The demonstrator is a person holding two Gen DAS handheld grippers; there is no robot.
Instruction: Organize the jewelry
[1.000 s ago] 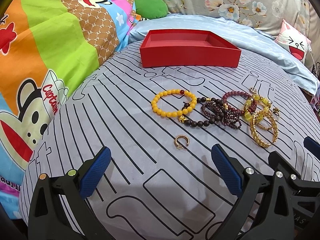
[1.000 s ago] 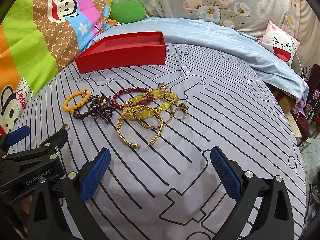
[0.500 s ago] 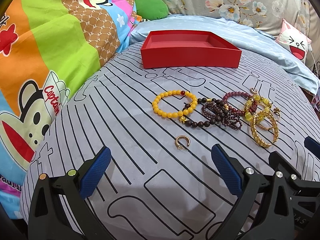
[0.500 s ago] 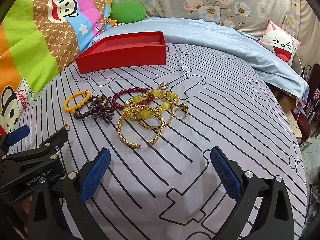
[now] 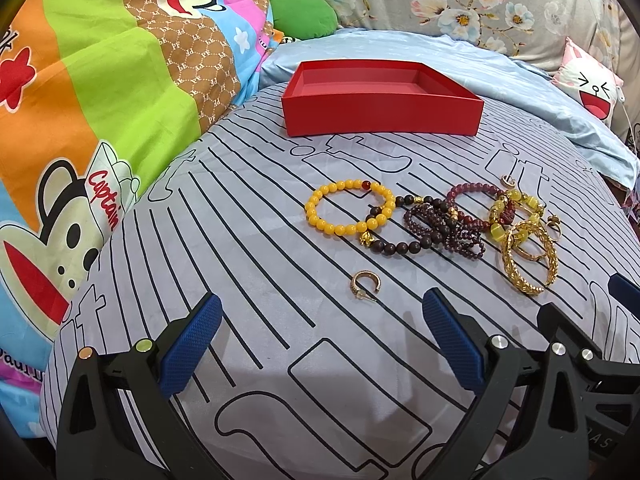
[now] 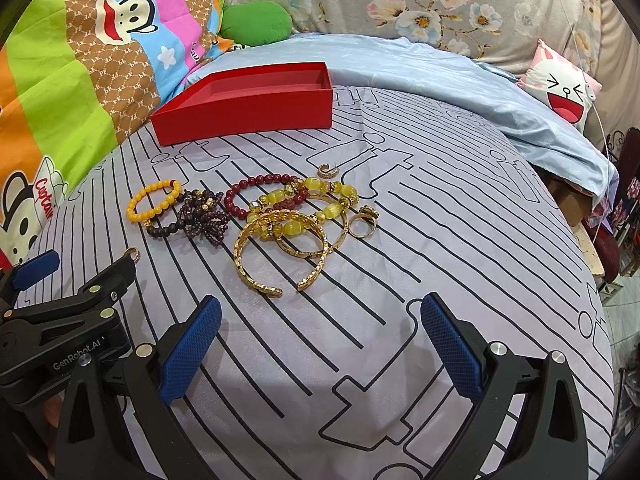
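An empty red box (image 5: 380, 98) (image 6: 244, 104) sits at the far side of the striped grey bedspread. Nearer lie a yellow bead bracelet (image 5: 350, 208) (image 6: 154, 202), dark bead bracelets (image 5: 436, 228) (image 6: 200, 220), a red bead bracelet (image 6: 256, 194), yellow-stone bracelets (image 6: 304, 208), a gold cuff bangle (image 5: 528, 256) (image 6: 280, 256) and gold rings (image 6: 362, 224). A small gold ring (image 5: 365, 285) lies just ahead of my left gripper (image 5: 320, 340), which is open and empty. My right gripper (image 6: 320, 344) is open and empty too, short of the gold cuff.
A colourful cartoon quilt (image 5: 80, 100) rises on the left. A light blue sheet (image 6: 420, 76) and a white cartoon cushion (image 6: 564, 88) lie behind and to the right. The bed drops off at the right edge (image 6: 600, 280).
Both views have drawn back and tilted very slightly; the jewelry and box lie where they were. Both grippers stay open.
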